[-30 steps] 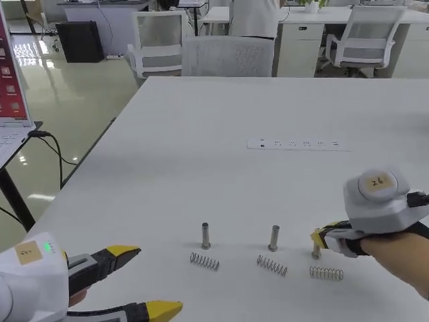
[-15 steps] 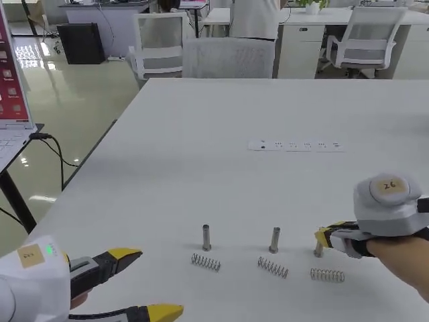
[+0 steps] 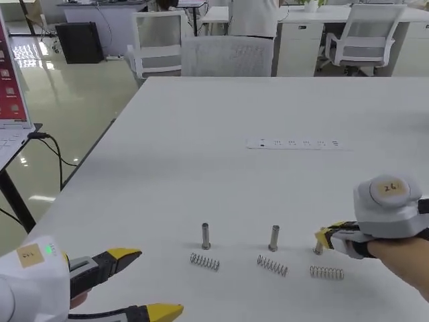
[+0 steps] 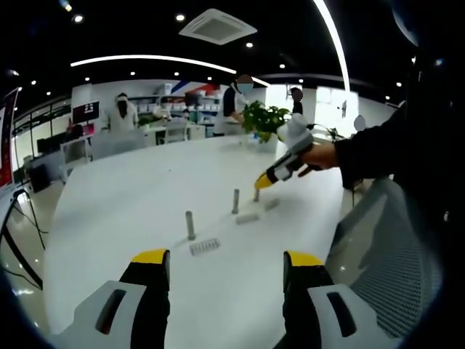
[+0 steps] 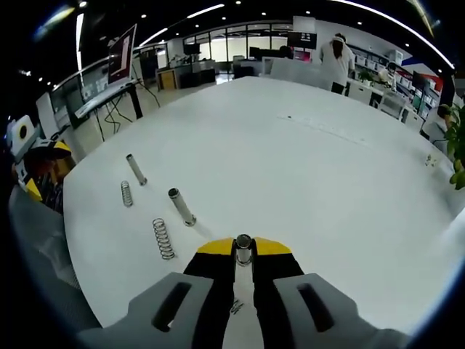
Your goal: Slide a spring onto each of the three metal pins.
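Three short metal pins stand in a row near the table's front: the left pin [image 3: 205,235], the middle pin [image 3: 274,237] and the right pin [image 3: 318,250]. A loose spring lies in front of each: left spring [image 3: 204,261], middle spring [image 3: 272,265], right spring [image 3: 326,272]. My right gripper [image 3: 323,236] is shut around the top of the right pin [image 5: 243,242]; its own view also shows the middle pin [image 5: 181,206] and the left pin [image 5: 135,169]. My left gripper [image 3: 149,282] hovers open at the front left, holding nothing, well short of the left pin [image 4: 190,225].
A flush power strip [image 3: 291,143] lies across the middle of the white table [image 3: 221,114]. Office chairs [image 3: 159,43] stand beyond the far edge. The table's left edge drops off to the floor, where a laptop stand [image 3: 12,127] and cable sit.
The right gripper's body has shifted a little right and down while its tips stay at the right pin. The left gripper has held still.
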The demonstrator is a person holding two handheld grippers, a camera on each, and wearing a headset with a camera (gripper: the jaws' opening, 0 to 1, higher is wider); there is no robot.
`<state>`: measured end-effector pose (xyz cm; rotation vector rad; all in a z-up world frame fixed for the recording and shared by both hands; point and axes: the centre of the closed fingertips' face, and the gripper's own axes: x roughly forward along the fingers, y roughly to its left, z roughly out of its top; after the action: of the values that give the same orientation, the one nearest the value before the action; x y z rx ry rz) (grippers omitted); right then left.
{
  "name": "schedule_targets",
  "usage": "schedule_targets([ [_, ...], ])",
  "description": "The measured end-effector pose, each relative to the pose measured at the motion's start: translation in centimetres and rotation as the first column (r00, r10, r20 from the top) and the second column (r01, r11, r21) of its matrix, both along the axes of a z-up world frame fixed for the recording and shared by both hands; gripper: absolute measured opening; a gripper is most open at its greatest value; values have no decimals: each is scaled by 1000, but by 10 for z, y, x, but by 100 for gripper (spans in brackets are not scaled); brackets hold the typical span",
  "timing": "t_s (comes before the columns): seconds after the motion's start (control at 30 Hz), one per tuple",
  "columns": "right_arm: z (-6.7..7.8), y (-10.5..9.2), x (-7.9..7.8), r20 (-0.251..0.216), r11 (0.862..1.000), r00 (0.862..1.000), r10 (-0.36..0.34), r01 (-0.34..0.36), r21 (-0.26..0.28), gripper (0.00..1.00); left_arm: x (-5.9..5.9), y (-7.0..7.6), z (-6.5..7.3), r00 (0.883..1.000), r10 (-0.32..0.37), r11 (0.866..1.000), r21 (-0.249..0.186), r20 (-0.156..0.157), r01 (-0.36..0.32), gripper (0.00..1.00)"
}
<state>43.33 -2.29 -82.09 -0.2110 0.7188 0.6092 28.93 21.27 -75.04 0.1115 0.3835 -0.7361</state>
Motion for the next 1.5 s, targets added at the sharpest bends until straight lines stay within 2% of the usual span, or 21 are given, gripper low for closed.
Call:
schedule_targets([
  [0.37,-4,-2,-1,-7,1000,1000,2,-3,-12,7,0,0,1,1000,0,1000,-3,2,0,58],
  [0.7,-3,-9,-8,-9,1000,1000,-2,2,1,10,0,0,0,1000,-4,1000,-2,0,4,58],
  [0.8,-2,-10,-12,-7,1000,1000,14,-14,2,10,0,-1,0,1000,-6,1000,-3,-1,6,58],
  [0.87,0,-9,-18,-6,999,999,51,-51,13,11,0,-1,0,1000,-7,1000,-4,-3,7,58],
  [1.03,-8,-13,-34,-38,992,991,127,-127,2,11,-1,-2,-1,1000,-12,1000,-3,-6,12,58],
  [1.27,-20,-14,-44,-76,986,983,165,-165,7,11,-2,-3,-2,1000,-18,1000,0,-10,18,58],
  [1.5,-29,-14,-48,-107,979,974,198,-201,-21,11,-2,-4,-2,1000,-16,1000,1,-10,16,58],
])
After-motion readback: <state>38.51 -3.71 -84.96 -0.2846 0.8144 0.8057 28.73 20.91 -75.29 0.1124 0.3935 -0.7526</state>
